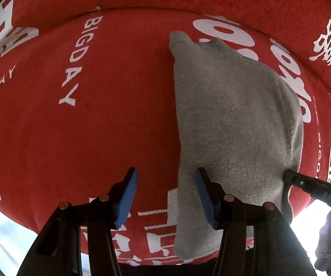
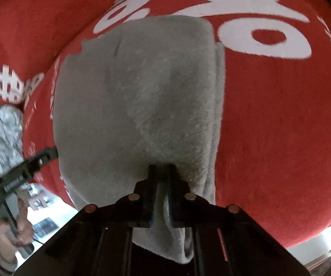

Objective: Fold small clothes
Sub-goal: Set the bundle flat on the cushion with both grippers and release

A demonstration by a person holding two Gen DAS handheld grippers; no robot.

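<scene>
Grey garment part-folded, right claw pinching near edge

Red cloth (image 1: 119, 69) with white lettering covers the surface, bare on the left side. Left claw (image 1: 166, 193) hangs just above it, blue pads (image 1: 128, 197) spread wide, nothing between them; its right pad sits over the left edge of the grey garment (image 1: 230, 119), contact unclear. Garment lies flat on the red cloth right of centre, long straight left edge, small cuff-like bit sticking out at the far end.

Right wrist view: right claw (image 2: 161, 197) clamped shut on the near edge of the garment, fabric bunched between the pads and hanging below. Layered edges stack along the garment's right side, so judged at least one fold already made. Far end looks squared off.

Judged mid-task: shape narrowed, lengthwise fold probably left, plus smoothing. Patterned cloth (image 2: 4, 124) at the far left edge of that view, possibly another item waiting.
</scene>
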